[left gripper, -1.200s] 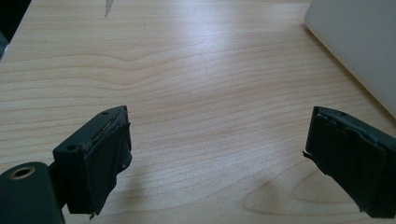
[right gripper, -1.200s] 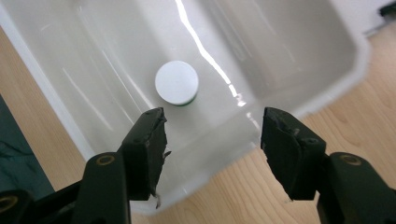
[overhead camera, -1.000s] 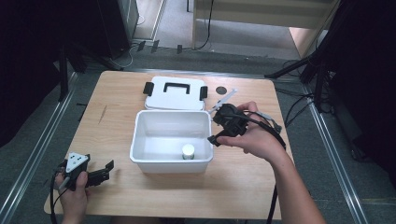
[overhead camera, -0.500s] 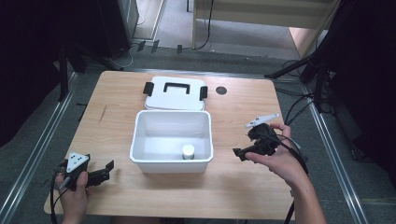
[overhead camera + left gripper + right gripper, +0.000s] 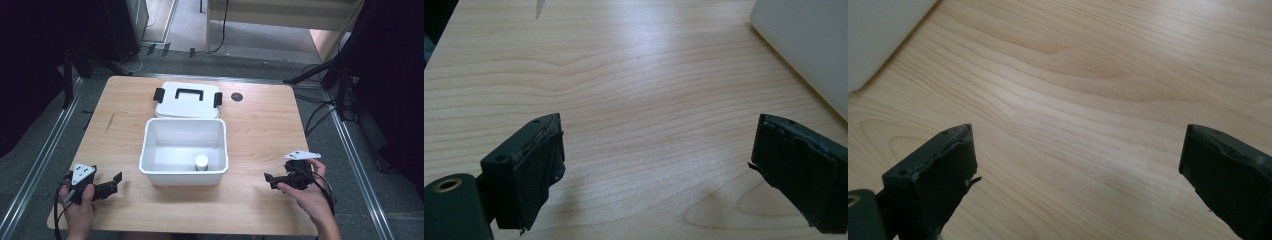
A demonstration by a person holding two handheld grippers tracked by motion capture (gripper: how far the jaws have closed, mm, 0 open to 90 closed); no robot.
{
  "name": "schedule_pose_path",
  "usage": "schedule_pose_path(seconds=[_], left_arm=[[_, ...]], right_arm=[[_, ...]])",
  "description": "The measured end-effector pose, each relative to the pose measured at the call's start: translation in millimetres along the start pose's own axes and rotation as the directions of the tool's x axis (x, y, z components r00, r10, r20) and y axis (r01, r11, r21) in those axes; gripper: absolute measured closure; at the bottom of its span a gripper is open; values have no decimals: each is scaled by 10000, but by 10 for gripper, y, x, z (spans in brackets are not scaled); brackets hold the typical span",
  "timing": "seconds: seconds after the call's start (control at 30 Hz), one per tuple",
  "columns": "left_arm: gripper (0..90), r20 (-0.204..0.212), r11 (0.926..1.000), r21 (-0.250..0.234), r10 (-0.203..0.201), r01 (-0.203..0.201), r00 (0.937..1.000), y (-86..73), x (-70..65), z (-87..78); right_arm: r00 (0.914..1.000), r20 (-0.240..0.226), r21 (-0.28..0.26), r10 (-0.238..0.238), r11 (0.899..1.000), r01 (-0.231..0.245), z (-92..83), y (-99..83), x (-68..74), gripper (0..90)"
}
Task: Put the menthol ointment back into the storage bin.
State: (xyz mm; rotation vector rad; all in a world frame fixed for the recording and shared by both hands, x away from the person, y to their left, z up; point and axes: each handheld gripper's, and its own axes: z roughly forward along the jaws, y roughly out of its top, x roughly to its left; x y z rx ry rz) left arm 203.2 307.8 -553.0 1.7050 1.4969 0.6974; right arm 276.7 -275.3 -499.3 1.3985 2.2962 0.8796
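The right gripper (image 5: pixel 272 179) is now resting low over the pale wooden surface (image 5: pixel 260 125) at the near right corner, well apart from the white rectangular plastic bin (image 5: pixel 150 172). One second ago it was hanging over the bin's right rim; half a second ago it was already out beside the bin; it is now withdrawn further toward the person's side. Its jaws are standing wide apart with nothing between them, as the right gripper view confirms: bare wood grain between the two black pads (image 5: pixel 933 175) and a corner of the white bin wall at upper left.

The small white cylindrical container (image 5: pixel 201 162) is sitting upright inside the bin, against the near wall, right of centre. It is occupying the same spot in all three high-view frames, so the placement appears complete and the retreat is leaving it undisturbed.

The left gripper (image 5: pixel 114 182) is lying at the near left corner, held by the left hand (image 5: pixel 79 197), unchanged in position across the frames. Its jaws are spread and empty; the left gripper view is showing bare surface and the bin's wall at upper right.

The white flat lid with black handle and black side clasps (image 5: pixel 187 102) is lying behind the bin, touching or just beside its far rim.

Judgement: the loading step is looking finished, with both grippers free. Fitting the lid seems the likely remaining work.
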Motion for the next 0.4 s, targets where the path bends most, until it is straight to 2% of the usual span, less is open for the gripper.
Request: schedule_pose_path(seconds=[0.03, 0.1, 0.2, 0.3, 0.33, 0.4], left_arm=[[75, -8, 10000, 0, 15, -15, 10000, 0, -2, -1], [75, -16, 10000, 5, 29, -29, 10000, 0, -2, -1], [75, -31, 10000, -8, 47, -47, 10000, 0, -5, 0], [75, -60, 10000, -6, 57, -57, 10000, 0, -9, -1], [75, -86, 10000, -37, 57, -57, 9999, -2, -12, 1], [75, -108, 10000, -30, 67, -68, 9999, -1, -13, 1]], right_arm=[[9995, 62, -339, 314, 9989, -312, -17, -111, -73, 24], [9991, 78, -455, 423, 9981, -419, -24, -152, -101, 24], [9956, 13, -785, 942, 9925, -938, -48, -317, -202, 24], [9891, -39, -1196, 1473, 9819, -1467, -67, -482, -277, 29], [9843, -136, -1370, 1762, 9747, -1764, -82, -540, -299, 37], [9794, -143, -1524, 2016, 9676, -2014, -101, -592, -321, 53]])
